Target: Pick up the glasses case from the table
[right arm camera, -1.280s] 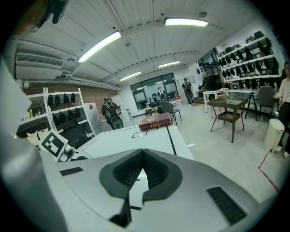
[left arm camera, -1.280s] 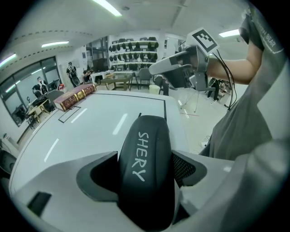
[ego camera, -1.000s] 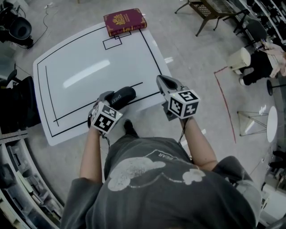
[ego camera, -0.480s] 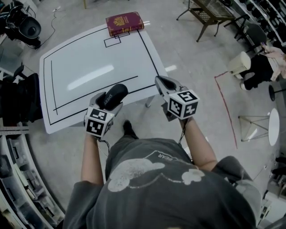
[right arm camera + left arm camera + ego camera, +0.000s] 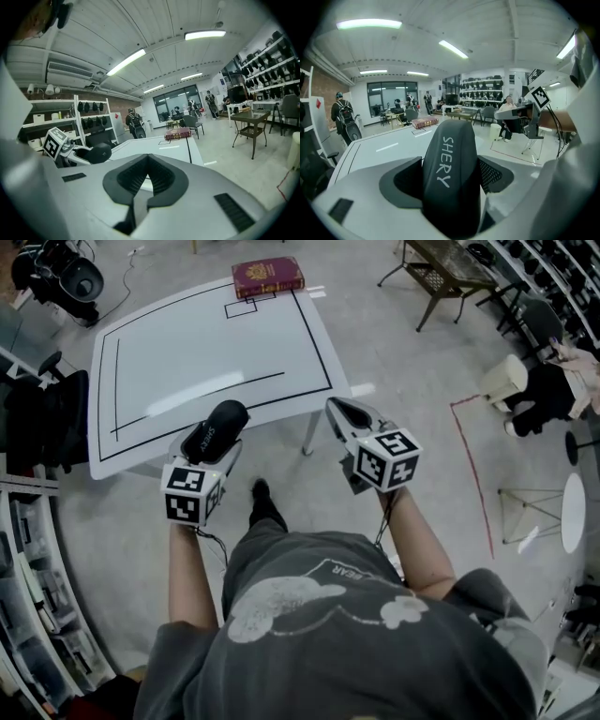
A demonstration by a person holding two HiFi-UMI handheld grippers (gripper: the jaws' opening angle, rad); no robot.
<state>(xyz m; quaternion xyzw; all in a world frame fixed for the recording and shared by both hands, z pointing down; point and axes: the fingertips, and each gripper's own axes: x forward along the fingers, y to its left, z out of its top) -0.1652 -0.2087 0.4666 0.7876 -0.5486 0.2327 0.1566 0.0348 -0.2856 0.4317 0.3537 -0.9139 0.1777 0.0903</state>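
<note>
The black glasses case (image 5: 217, 425), printed SHERY, hangs in the air just off the near edge of the white table (image 5: 216, 343). My left gripper (image 5: 211, 439) is shut on it, a pad on each side. In the left gripper view the case (image 5: 451, 159) stands up between the jaws of the left gripper (image 5: 448, 180) and fills the middle. My right gripper (image 5: 341, 412) is held to the right of the table's near corner, shut with nothing in it. In the right gripper view the pads of the right gripper (image 5: 147, 163) meet, and the case (image 5: 97, 152) shows at the left.
A dark red book (image 5: 267, 276) lies at the table's far edge. Black lines mark the table top. A brown side table (image 5: 441, 263) and a pale bin (image 5: 502, 362) stand to the right. Shelves (image 5: 37, 615) line the left. Red tape (image 5: 473, 465) runs along the floor.
Both grippers have drawn back from the table toward the person. The left one has risen with the case, which has come off the table's near edge.
</note>
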